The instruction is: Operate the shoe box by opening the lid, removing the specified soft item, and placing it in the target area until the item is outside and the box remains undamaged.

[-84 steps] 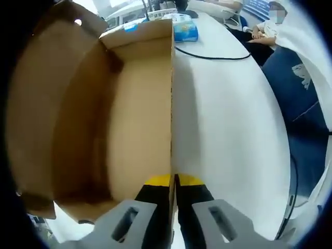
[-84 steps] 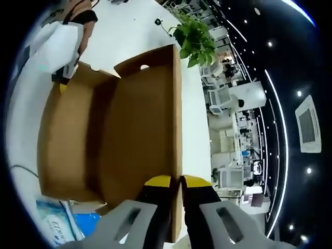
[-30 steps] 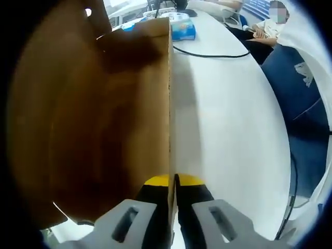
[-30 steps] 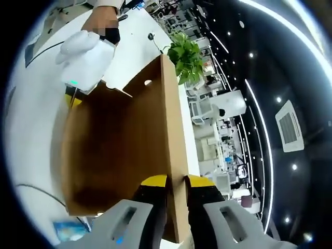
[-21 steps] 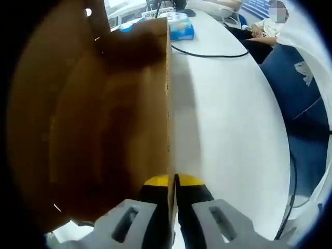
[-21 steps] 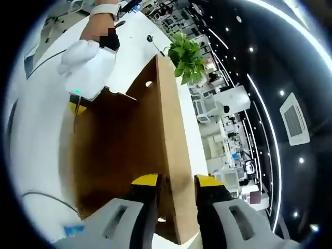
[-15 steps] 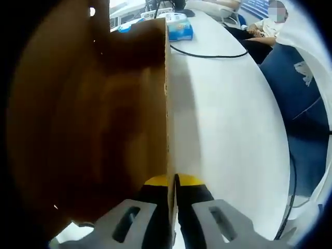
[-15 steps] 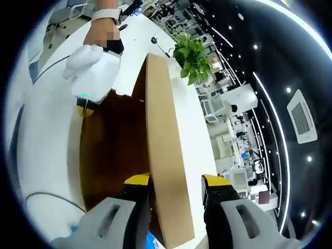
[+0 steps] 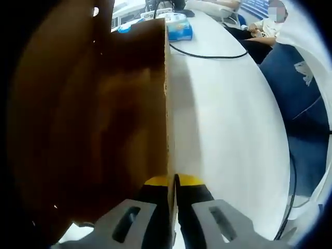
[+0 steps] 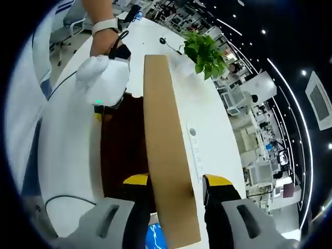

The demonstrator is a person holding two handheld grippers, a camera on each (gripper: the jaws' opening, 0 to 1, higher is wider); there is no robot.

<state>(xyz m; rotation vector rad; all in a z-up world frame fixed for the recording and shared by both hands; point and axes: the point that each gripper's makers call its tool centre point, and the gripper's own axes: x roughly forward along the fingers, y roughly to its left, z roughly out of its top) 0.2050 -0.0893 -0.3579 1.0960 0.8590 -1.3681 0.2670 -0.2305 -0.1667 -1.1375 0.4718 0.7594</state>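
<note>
The brown cardboard shoe box [image 9: 104,129] takes up the left of the left gripper view, its inside dark under the lowered lid. My left gripper [image 9: 174,179] is shut on the top edge of the box's side wall [image 9: 167,104]. In the right gripper view the lid [image 10: 163,155] runs as a long brown strip away from me over the dark box opening [image 10: 124,140]. My right gripper [image 10: 176,181] is open, its jaws standing on either side of the lid's near end. The left gripper's white housing [image 10: 106,78], held by a gloved hand, is at the box's far end.
White table [image 9: 228,129] stretches to the right of the box. A blue tissue pack [image 9: 179,30] and a black cable [image 9: 207,54] lie beyond it. A seated person [image 9: 267,28] is at the far edge. A potted plant [image 10: 207,52] stands past the box.
The lid has swung down over the box, so the inside has gone dark. My right gripper's jaws have opened off the lid's edge. The left gripper keeps its hold on the wall.
</note>
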